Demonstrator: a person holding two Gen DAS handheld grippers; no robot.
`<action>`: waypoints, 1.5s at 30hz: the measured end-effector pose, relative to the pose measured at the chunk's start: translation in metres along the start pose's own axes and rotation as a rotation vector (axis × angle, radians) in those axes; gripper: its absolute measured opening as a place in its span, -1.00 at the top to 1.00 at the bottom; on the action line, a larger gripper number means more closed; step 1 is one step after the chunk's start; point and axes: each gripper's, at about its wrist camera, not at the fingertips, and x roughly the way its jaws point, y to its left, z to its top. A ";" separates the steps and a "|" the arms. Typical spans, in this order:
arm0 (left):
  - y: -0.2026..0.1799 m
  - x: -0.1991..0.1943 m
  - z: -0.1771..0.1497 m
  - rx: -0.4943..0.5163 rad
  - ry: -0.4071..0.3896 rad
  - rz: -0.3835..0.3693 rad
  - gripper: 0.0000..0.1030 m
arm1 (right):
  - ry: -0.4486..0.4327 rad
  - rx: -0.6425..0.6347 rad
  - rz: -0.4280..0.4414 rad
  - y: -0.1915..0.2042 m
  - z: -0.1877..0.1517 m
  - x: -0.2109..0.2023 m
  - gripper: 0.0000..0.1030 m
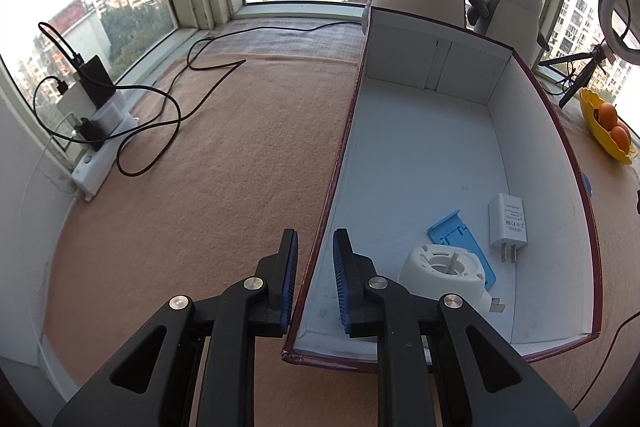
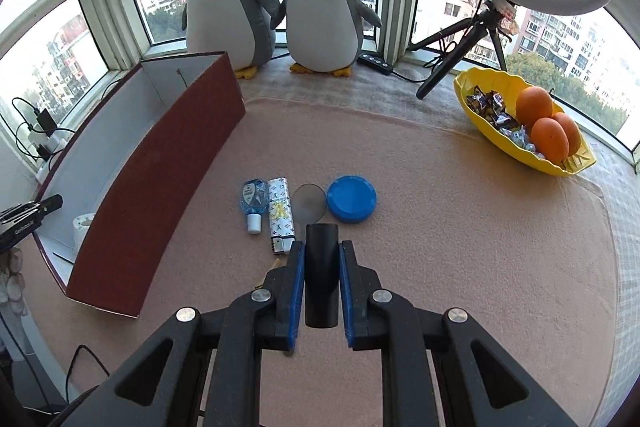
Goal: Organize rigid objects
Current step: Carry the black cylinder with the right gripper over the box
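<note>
Both grippers look alike: the left gripper (image 1: 314,281) and right gripper (image 2: 321,291) have matte black linkage arms with triangular cut-outs, round silver rivets at the pivots, and ribbed blue pads (image 2: 297,293) lining the fingers.

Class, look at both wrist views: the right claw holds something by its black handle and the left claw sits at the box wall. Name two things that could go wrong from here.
1. The right claw grips only the black handle of the magnifying glass, so the lens end may swing or slip and knock the lighter or blue lid.
2. The left claw straddles the wall of the box; a tug could tilt it, shifting the white charger inside.
</note>
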 end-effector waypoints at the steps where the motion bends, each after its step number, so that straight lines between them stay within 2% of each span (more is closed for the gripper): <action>1: 0.000 0.000 0.000 -0.001 0.000 -0.001 0.68 | -0.008 -0.015 0.009 0.007 0.004 -0.002 0.71; 10: 0.001 0.000 -0.001 -0.007 -0.006 -0.002 0.71 | -0.072 -0.137 0.086 0.072 0.030 -0.019 0.71; 17: 0.003 0.000 0.000 -0.012 -0.012 -0.001 0.77 | -0.089 -0.215 0.127 0.115 0.046 -0.018 0.71; 33: 0.005 0.002 0.000 -0.018 -0.018 -0.003 0.82 | -0.013 -0.343 0.202 0.192 0.048 0.017 0.71; 45: 0.005 0.002 0.000 -0.018 -0.018 -0.003 0.82 | 0.039 -0.322 0.267 0.206 0.051 0.041 0.71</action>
